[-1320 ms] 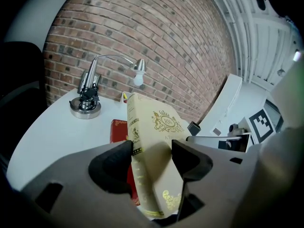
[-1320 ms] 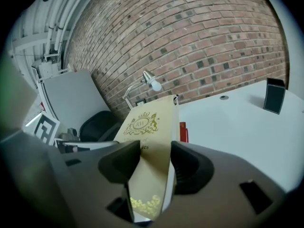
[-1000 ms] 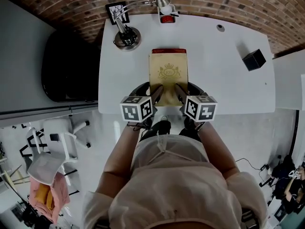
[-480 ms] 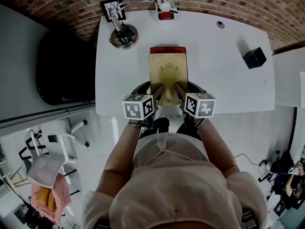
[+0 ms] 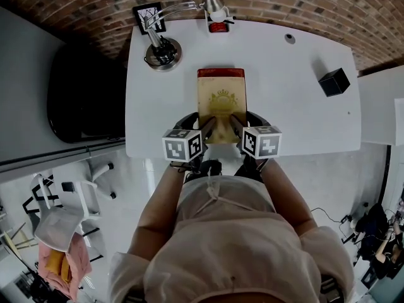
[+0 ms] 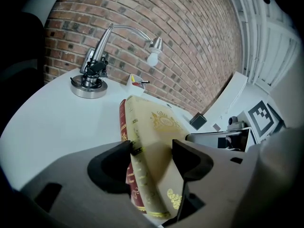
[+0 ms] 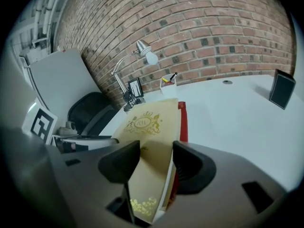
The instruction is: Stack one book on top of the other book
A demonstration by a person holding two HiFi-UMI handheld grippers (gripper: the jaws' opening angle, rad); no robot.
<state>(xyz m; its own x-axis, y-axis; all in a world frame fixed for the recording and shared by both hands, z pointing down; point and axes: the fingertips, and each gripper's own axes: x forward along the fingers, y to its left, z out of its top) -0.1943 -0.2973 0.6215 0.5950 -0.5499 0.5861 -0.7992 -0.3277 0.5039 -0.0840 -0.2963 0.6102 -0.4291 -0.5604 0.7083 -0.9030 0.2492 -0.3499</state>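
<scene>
A cream book with a gold crest (image 5: 221, 103) lies on top of a red book (image 5: 220, 73), whose far edge shows beyond it, on the white table (image 5: 297, 112). My left gripper (image 5: 207, 128) is shut on the cream book's near left corner, and my right gripper (image 5: 237, 126) is shut on its near right corner. In the left gripper view the cream book (image 6: 156, 127) sits between the jaws of the left gripper (image 6: 152, 151), with the red book (image 6: 123, 127) under it. The right gripper view shows the right gripper (image 7: 156, 158) clamping the cream book (image 7: 149, 127) above the red book (image 7: 183, 118).
A desk lamp (image 5: 165, 46) stands at the table's far left, with a small cup of pens (image 5: 218, 24) beside its head. A black box (image 5: 334, 81) sits at the far right. A black chair (image 5: 82, 87) is left of the table.
Both grippers have sunk a little with the cream book, bringing it down toward the red book. The grips have not changed.
</scene>
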